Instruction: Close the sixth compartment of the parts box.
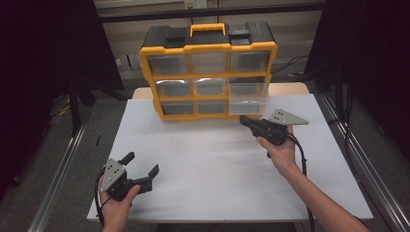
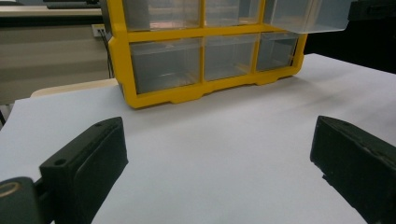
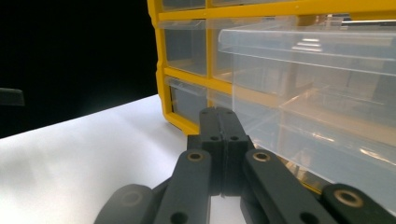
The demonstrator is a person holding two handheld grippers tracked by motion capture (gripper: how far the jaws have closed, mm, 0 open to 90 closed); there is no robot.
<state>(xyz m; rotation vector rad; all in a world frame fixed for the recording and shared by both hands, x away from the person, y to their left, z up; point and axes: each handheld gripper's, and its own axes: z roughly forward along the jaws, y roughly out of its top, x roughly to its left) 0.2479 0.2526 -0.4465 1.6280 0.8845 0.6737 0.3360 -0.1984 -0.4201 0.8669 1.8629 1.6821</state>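
Left gripper (image 1: 142, 170) is sitting nearest the camera, at the bench's (image 1: 212, 164) front left corner, held in the left hand (image 1: 116, 205). Its jaws are standing wide apart, released, nothing between them; white bench top is showing through the gap in the left gripper view. Right gripper (image 1: 243, 119) is resting in the right hand (image 1: 280, 150), jaws pressed flat together, clenched on nothing. Its tip is pointing at the organizer's (image 1: 209, 72) bottom right corner, just beside a clear drawer (image 1: 247, 107) that is sticking out of the yellow frame. Organizer is standing upright at the bench's far edge, well apart from the left gripper.
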